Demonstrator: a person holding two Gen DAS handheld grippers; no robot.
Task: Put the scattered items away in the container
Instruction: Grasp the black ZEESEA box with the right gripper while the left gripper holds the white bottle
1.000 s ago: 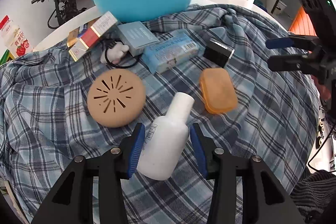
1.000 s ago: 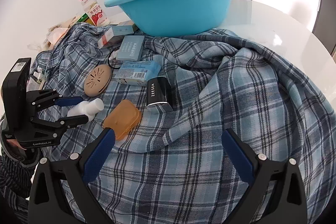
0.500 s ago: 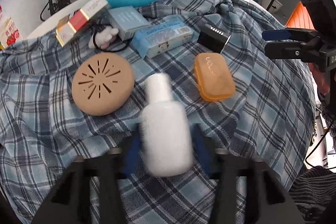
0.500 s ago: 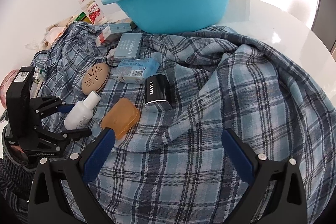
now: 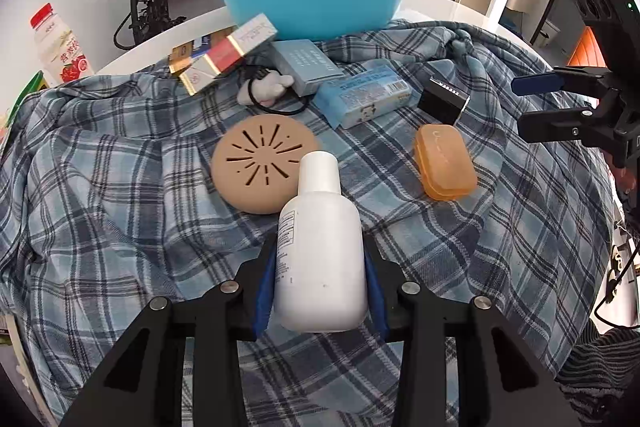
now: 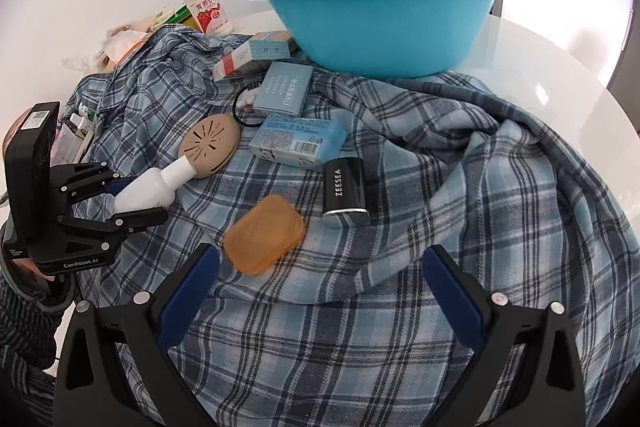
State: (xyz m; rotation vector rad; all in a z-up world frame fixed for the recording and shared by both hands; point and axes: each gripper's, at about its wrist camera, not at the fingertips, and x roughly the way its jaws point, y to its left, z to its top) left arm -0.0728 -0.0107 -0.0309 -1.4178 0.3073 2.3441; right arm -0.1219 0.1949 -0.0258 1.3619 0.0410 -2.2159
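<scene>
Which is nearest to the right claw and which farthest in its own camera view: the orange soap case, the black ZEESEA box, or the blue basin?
1. Orange soap case, just ahead of the right claw, toward its left finger.
2. Black ZEESEA box, farther up the plaid cloth.
3. Blue basin, at the far end.

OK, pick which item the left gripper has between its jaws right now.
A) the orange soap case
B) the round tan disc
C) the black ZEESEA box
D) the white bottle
D: the left gripper has its jaws closed against the sides of the white bottle, lifted clear of the plaid cloth, while the other three items lie on the cloth.
</scene>
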